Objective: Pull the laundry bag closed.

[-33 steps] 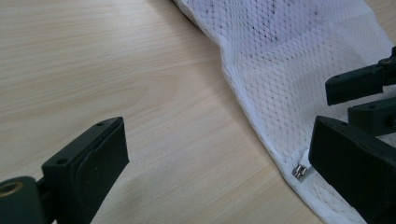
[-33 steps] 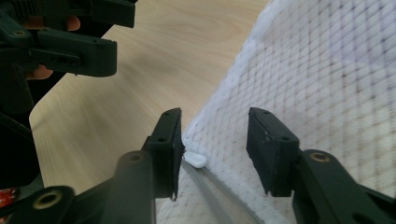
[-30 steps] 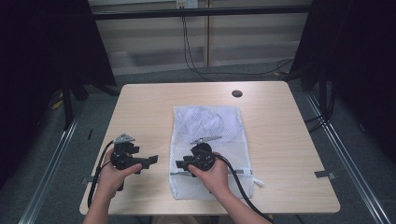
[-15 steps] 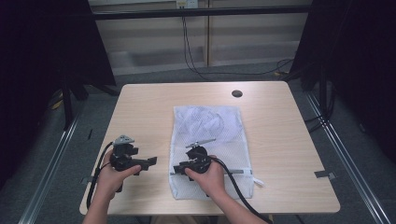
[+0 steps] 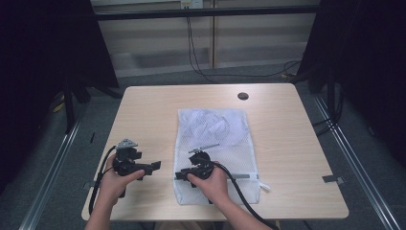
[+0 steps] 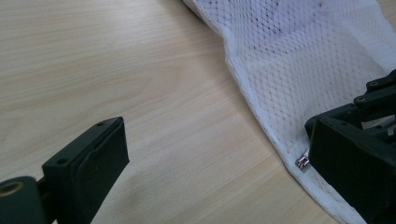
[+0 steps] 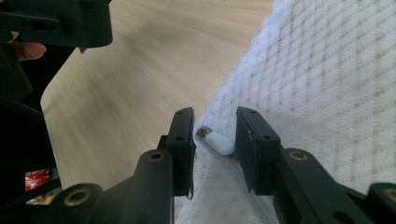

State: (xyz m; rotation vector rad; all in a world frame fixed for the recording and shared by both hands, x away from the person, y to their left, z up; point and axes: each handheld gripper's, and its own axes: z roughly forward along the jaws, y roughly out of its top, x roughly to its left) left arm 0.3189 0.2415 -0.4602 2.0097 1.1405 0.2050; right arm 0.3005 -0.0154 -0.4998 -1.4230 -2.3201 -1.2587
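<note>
A white mesh bag [image 5: 215, 148] lay flat in the middle of the table [image 5: 287, 143]. The right gripper [image 7: 215, 135] rested on the bag's near left edge, its jaws parted on either side of the white zipper pull [image 7: 219, 142] without touching it. The left gripper [image 5: 152, 166] lay on bare wood just left of the bag, jaws wide open and empty.

White open-weave mesh cloth bag [image 5: 215, 143] with glossy plastic zipper pull [image 7: 219, 142], on smooth matt pale wood-grain table [image 5: 287, 124].
</note>
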